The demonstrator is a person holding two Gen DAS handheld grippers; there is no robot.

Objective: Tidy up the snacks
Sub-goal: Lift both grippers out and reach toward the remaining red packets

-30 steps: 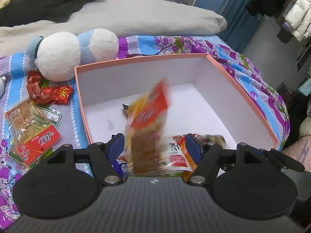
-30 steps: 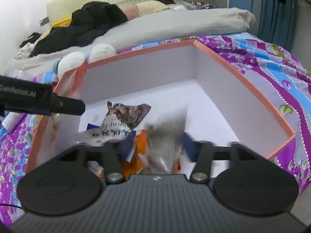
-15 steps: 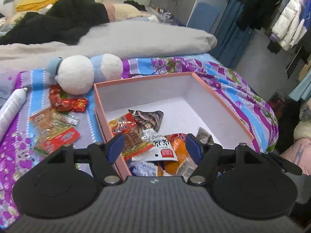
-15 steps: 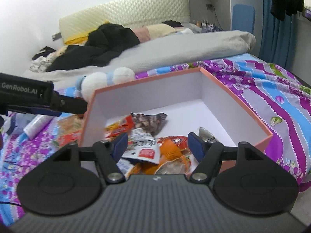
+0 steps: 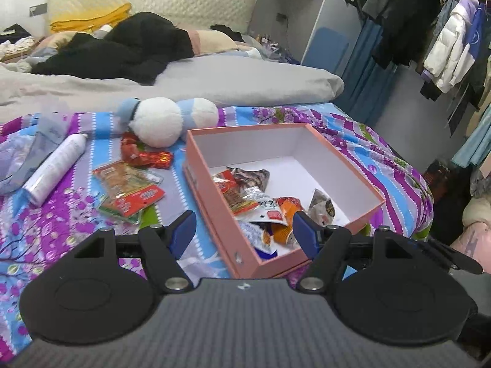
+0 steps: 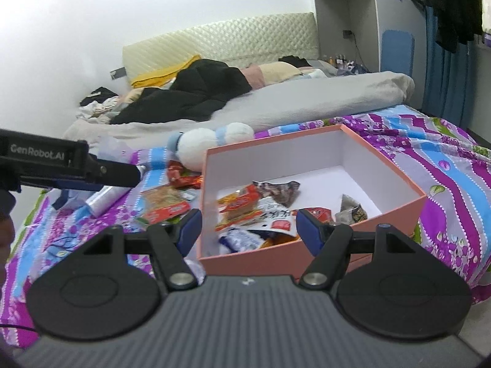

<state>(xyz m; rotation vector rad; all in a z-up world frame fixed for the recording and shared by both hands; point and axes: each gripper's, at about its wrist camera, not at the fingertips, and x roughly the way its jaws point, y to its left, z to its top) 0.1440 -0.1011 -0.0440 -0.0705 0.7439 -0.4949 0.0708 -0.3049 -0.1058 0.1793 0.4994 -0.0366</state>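
Left wrist view, left to right: white spray can point(image 5: 53, 168); loose packets point(image 5: 129, 190) and red wrapper point(image 5: 144, 155) on bedspread point(image 5: 46, 230), outside pink box point(image 5: 214, 214); orange packet point(image 5: 234, 191) now lying among snacks in box, released a second ago. Left gripper point(image 5: 244, 230) pulled back and up, fingers wide apart, empty. Right wrist view: right gripper point(image 6: 247, 225) likewise withdrawn, spread wide, holding nothing. Judgement: both deposits complete; loose packets remain to collect.
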